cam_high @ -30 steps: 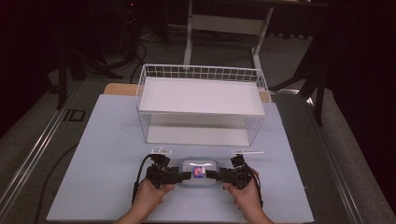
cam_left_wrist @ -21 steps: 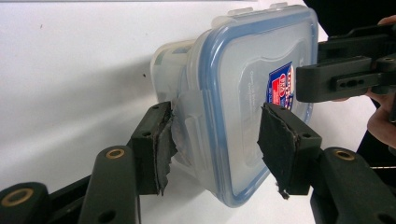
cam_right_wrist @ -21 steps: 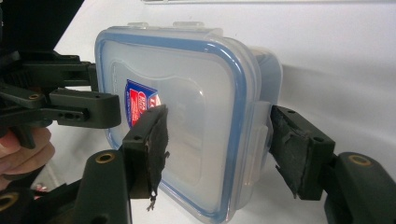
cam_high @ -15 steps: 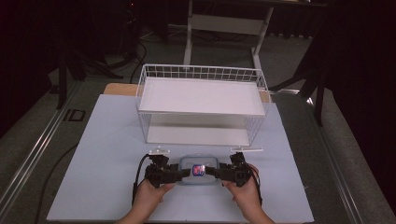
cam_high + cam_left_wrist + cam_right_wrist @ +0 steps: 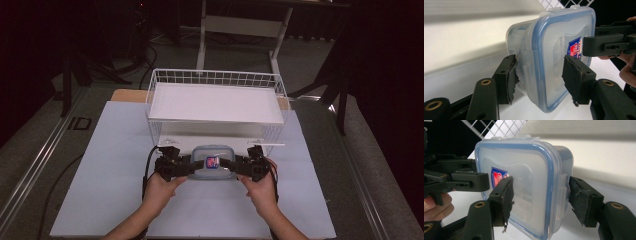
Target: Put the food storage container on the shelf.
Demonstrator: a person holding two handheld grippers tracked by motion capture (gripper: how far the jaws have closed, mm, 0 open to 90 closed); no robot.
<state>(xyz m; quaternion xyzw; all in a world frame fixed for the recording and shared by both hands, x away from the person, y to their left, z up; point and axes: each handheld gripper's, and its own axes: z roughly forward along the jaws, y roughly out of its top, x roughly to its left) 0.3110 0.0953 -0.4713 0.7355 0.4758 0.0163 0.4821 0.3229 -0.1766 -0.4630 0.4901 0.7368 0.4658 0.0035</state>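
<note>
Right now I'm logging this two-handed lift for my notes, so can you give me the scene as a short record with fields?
held item: clear lidded container with a blue seal and a red-and-blue label
left hand-held gripper: shut on the container's left end, one pad on the lid, one underneath
right hand-held gripper: shut on the right end in the same way
lid: closed, side latches down
ahead: white wire basket shelf, its upper tray bare
surface: pale mat on the table

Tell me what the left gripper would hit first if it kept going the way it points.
The right gripper, probably: the left gripper points across the lidded container it already clamps, toward it.
</note>
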